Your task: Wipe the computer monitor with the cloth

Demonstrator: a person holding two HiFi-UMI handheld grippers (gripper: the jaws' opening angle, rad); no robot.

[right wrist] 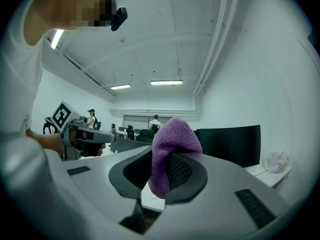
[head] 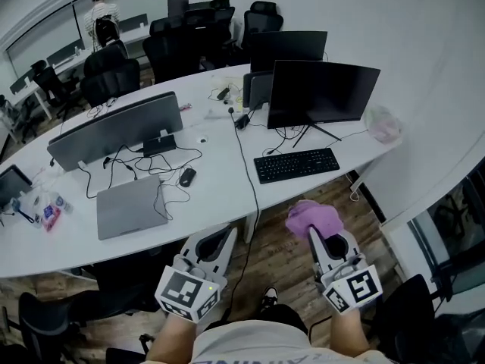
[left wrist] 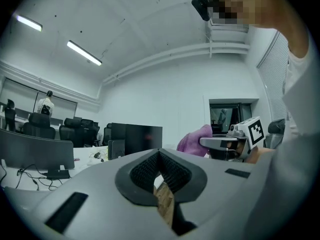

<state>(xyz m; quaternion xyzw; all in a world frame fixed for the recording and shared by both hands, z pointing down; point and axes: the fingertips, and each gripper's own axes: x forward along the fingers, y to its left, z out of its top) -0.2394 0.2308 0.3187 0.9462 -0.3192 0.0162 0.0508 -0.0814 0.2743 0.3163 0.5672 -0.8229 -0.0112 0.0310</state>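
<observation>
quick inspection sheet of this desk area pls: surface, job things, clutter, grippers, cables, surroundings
Surface: white desk, mostly bare near its front edge.
Job's things: monitor upright, screen dark; purple cloth held off the desk, not touching the monitor.
Clutter: keyboard, mouse, closed laptop, plastic bag.
Grippers: left gripper shut, empty; right gripper shut on the cloth.
Cables: black cables cross the desk and drop toward the floor; loose loops by the laptop.
Surroundings: office chairs, a person at a far desk, wood floor.
</observation>
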